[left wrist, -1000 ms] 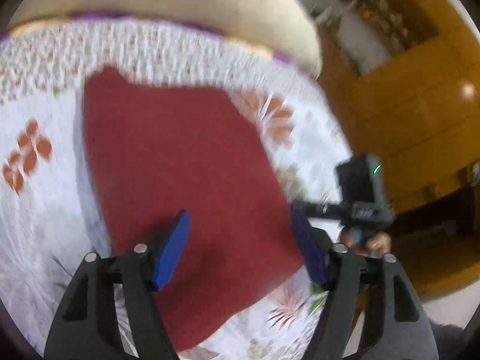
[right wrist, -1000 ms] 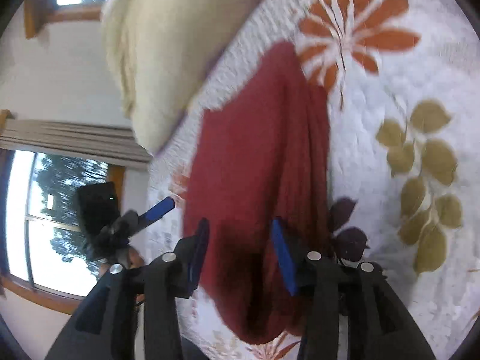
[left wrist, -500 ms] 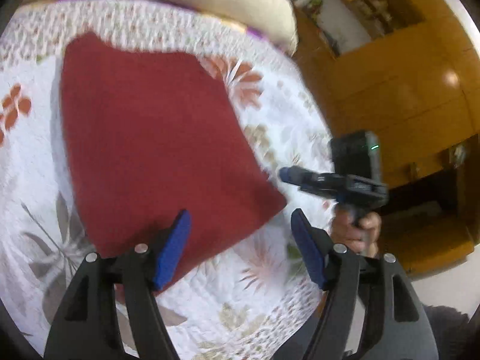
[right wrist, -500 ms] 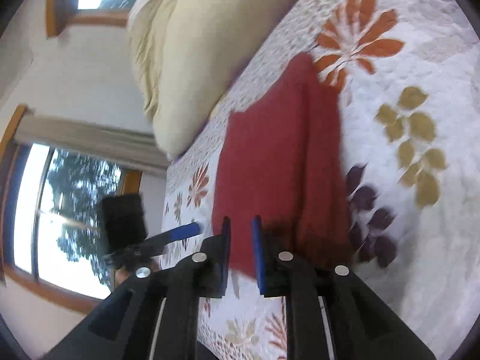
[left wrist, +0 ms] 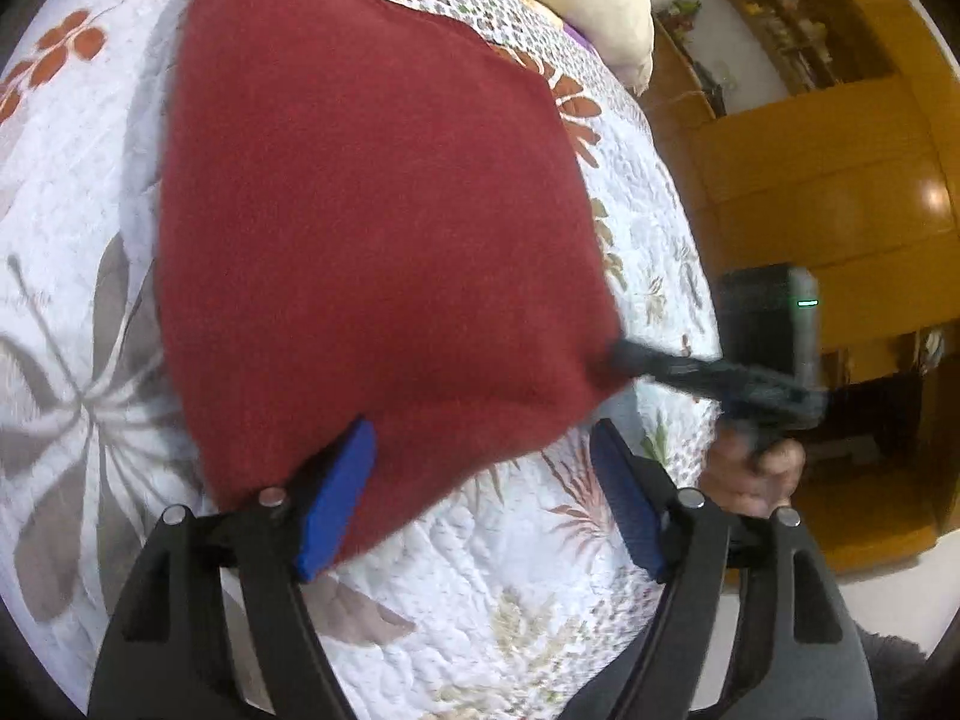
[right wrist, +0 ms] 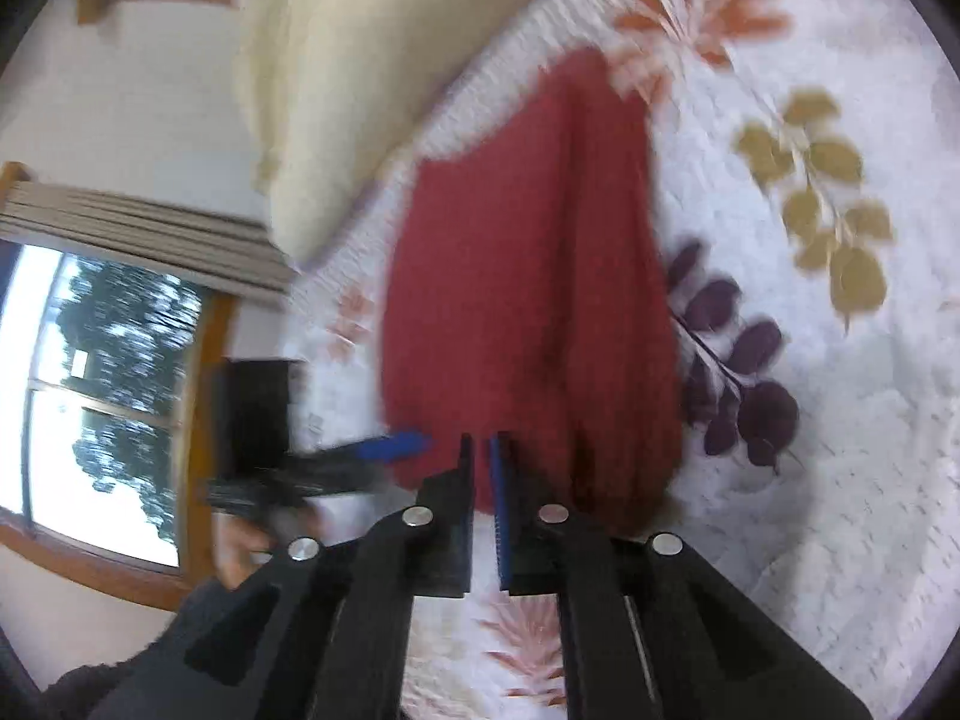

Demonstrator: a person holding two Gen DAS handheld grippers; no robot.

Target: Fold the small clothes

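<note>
The right gripper [right wrist: 482,483] has its jaws pressed almost together, with only a thin slit between the blue pads, clamped on the near edge of the red cloth [right wrist: 528,300]. In the left wrist view the same gripper [left wrist: 621,357] reaches in from the side and meets the cloth's right-hand corner, which looks slightly drawn toward it; motion blur makes the exact bite hard to read. A hand [left wrist: 750,468] grips its handle just beyond the bed's edge.

The left gripper [left wrist: 480,504] is spread wide, its jaws released and holding nothing. Its left blue pad sits over the cloth's near edge, while the right pad hovers above bare quilt [left wrist: 540,588].

The red cloth [left wrist: 372,228] lies on the bed, spread mostly flat across the white quilt printed with orange flowers and grey and purple leaves. From the right wrist view a long ridge runs down its length, as if one side is doubled over.

A cream pillow [right wrist: 336,78] rests at the head of the bed, just past the cloth's far edge. Beyond it are a window [right wrist: 90,384] with trees outside and, on the other side, a wooden cabinet [left wrist: 840,192].
</note>
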